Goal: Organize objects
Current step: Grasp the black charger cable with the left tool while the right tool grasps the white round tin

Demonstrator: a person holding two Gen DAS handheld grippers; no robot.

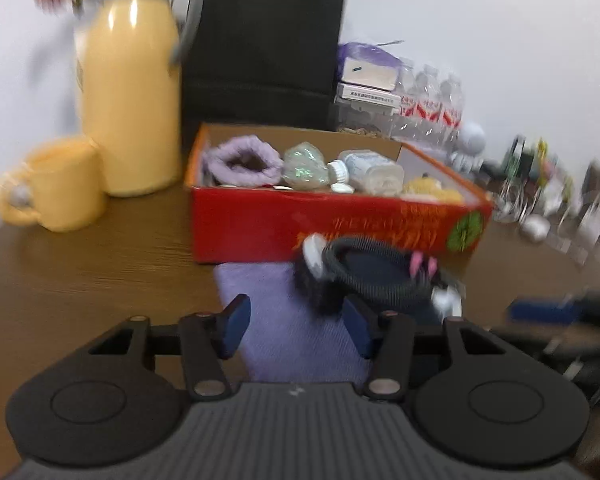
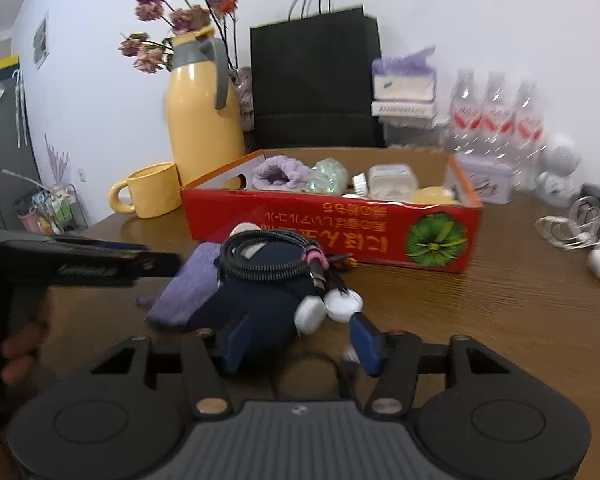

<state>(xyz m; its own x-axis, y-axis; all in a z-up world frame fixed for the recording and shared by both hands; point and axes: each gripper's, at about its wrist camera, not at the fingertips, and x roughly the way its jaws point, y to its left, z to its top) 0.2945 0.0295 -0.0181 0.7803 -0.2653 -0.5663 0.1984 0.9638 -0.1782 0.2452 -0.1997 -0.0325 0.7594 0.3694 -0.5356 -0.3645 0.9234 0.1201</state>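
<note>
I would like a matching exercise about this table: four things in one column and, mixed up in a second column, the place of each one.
Things:
1. coiled black cable
2. yellow mug
3. fluffy purple item
4. black paper bag

Places:
A. inside the red box
B. behind the red box, against the wall
C. on the dark blue item in front of the red box
D. beside the yellow jug

Pairs: 1-C, 2-D, 3-A, 4-B

A yellow jug [image 2: 202, 120] of dried flowers [image 2: 172, 12] stands at ten o'clock, a black paper bag [image 2: 316, 80] at twelve, water bottles [image 2: 496, 116] at two.
</note>
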